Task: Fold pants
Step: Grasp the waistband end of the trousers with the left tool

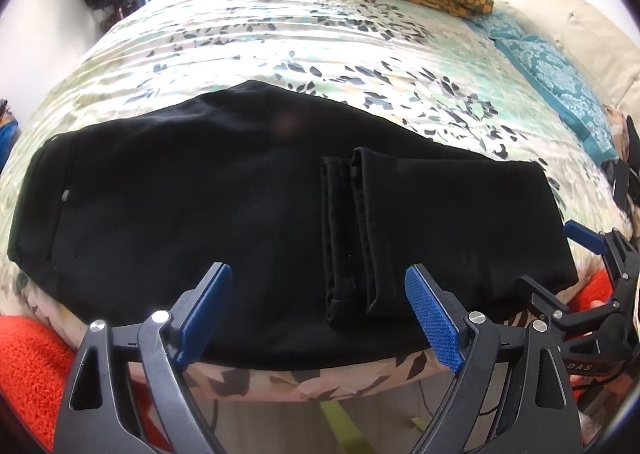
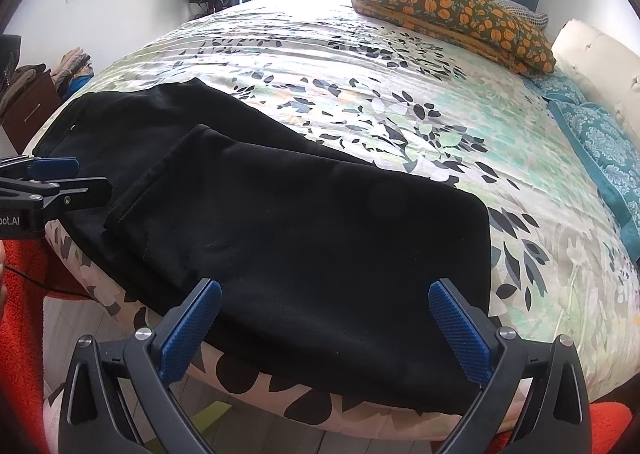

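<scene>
Nearest the bed's (image 2: pixel 280 406) front edge, the left gripper (image 1: pixel 316 310) and the right gripper (image 2: pixel 324 322) are held with jaws spread wide, nothing grasped between them. Just beyond, the black pants (image 1: pixel 180 214) are laid folded along that edge, the leg hems (image 1: pixel 352 230) doubled back over the middle. Farther across the bed, a flowered orange cushion (image 2: pixel 452 14) is seen, near the headboard (image 2: pixel 596 66).
</scene>
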Motion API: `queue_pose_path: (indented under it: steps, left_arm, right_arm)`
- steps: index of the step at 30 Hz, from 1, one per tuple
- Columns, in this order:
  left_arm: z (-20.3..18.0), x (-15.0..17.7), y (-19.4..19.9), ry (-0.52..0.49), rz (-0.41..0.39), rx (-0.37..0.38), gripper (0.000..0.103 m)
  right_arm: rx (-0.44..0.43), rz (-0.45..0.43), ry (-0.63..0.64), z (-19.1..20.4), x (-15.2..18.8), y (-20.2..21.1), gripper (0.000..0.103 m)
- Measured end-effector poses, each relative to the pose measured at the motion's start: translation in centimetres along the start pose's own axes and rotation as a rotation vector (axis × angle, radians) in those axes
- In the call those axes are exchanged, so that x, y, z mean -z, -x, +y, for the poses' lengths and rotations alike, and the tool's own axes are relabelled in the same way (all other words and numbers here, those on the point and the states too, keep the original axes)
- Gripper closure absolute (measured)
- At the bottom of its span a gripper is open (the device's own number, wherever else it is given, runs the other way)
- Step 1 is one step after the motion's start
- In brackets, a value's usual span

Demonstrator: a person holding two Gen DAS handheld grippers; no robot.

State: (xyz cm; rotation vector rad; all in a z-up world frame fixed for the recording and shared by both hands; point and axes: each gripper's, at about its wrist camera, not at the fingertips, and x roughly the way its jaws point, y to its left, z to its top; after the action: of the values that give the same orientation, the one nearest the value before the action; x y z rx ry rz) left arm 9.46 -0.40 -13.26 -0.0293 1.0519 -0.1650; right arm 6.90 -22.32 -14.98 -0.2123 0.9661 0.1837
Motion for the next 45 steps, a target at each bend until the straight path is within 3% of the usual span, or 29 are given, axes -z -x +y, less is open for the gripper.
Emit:
queue_pose_path:
  steps: [5,10,13,18,22,25,31,33,39,45]
  left_arm:
    - [0.7,-0.5,0.5,0.014,-0.012,-0.004,0.013]
    - [4.5,-2.1,1.6,0.087,-0.023,-0.009,0.013]
    - [9.5,-3.8,2.8,0.164,-0.044,-0.021,0.013]
    - [21.9,-6.0,5.1,0.388,-0.109,-0.025,0.013]
    - [31.1,-5.8,4.7,0.571,-0.093,-0.016,0.013]
    - [34.8,-4.4,2.8,0.632,-0.031,-0.006,0.013]
    - [36.8,-2.4,-0.4,0.659,0.034,-0.022,0.013]
    - [37.1,-2.3,-1.5,0.659,0.059,0.025,0.013]
    - [36.2,-2.5,-5.1,0.588,0.190,0.168,0.012]
    - [34.4,-2.8,-6.9,0.445,0.240,0.154,0.000]
  right_arm:
    - [0.024,-0.016,0.024,0.3,-0.1,0.5,0.000]
    - [0.029,-0.032,0.027,0.2,-0.3,0.9,0.000]
    - [0.021,-0.025,0.026,0.2,-0.2,0.8,0.000]
    - [0.008,-0.042,0.040,0.4,-0.3,1.2,0.000]
    - [-0.001,-0.037,0.048,0.7,-0.2,1.0,0.000]
    - [-0.005,-0.035,0.054,0.9,-0.3,0.9,0.000]
    - [-0.004,-0.032,0.079,1.5,-0.2,0.8,0.000]
    - [-0.001,-0.032,0.087,1.6,-0.2,0.8,0.000]
    - [0.005,-0.031,0.095,2.0,-0.5,0.7,0.000]
    - [0.011,-0.021,0.125,3.0,-0.6,0.4,0.000]
